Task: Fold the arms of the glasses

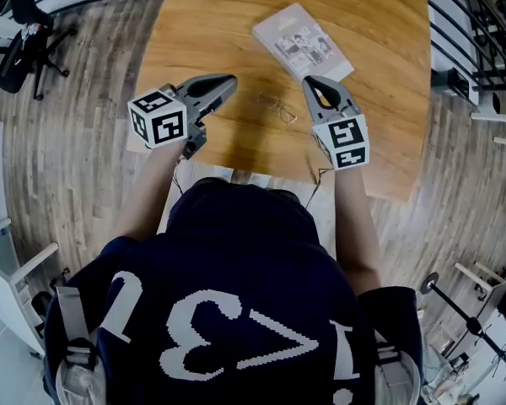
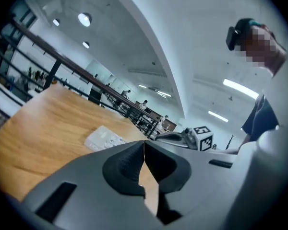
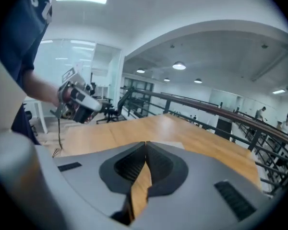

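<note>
A pair of thin wire-rimmed glasses (image 1: 278, 108) lies on the wooden table (image 1: 219, 32), between the two grippers and a little nearer the person than their tips. Whether its arms are folded is too small to tell. My left gripper (image 1: 229, 80) hangs above the table to the left of the glasses, its jaws shut with nothing between them (image 2: 144, 143). My right gripper (image 1: 310, 81) hangs to the right of them, its jaws also meeting on nothing (image 3: 145, 143). Neither gripper touches the glasses. Both gripper views look out over the table, and the glasses do not show in them.
A pale booklet (image 1: 302, 42) lies on the table beyond the glasses, also seen as a booklet (image 2: 104, 139) from the left gripper. Dark railings (image 1: 481, 32) run along the table's right side. The floor around is wood planks, with a tripod (image 1: 25, 40) at far left.
</note>
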A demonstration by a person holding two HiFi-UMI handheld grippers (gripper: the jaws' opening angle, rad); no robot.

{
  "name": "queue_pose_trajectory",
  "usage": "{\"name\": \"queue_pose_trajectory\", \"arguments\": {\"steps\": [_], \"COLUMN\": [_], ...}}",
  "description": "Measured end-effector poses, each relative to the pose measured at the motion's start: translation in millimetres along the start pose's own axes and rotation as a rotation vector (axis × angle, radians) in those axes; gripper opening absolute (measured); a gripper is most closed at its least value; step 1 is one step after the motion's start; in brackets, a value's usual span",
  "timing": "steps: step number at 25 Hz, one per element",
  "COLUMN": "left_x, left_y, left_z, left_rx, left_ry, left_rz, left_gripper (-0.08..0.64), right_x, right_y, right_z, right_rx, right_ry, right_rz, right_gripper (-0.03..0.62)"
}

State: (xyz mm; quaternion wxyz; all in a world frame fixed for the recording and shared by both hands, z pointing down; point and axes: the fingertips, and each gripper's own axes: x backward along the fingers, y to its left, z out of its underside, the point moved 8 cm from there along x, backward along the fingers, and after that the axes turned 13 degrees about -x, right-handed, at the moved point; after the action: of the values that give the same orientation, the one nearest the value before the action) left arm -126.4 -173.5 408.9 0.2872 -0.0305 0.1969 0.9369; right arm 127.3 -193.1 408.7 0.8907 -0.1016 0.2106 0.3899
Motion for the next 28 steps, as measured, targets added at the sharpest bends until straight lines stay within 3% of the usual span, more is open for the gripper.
{"name": "queue_pose_trajectory", "arguments": {"steps": [4, 11, 15, 28], "left_x": [-10, -10, -7, -11], "left_y": [-16, -40, -45, -52], "left_z": [-39, -87, -96, -101], "left_rx": [-0.228, -0.488, -0.524, -0.533], "left_ry": [-0.014, -0.106, -0.129, -0.14], "left_rz": [-0.073, -0.191, -0.212, -0.212], "left_gripper": [0.017, 0.015, 0.017, 0.017], "right_x": [33, 76, 89, 104], "right_y": [-7, -5, 4, 12], "right_z": [-32, -66, -74, -78], "right_rx": [-0.14, -0.271, -0.268, -0.263], "right_ry": [-0.163, -0.351, -0.39, -0.449], "right_rz": [0.095, 0.177, 0.182, 0.218], "right_gripper": [0.026, 0.026, 0.026, 0.028]}}
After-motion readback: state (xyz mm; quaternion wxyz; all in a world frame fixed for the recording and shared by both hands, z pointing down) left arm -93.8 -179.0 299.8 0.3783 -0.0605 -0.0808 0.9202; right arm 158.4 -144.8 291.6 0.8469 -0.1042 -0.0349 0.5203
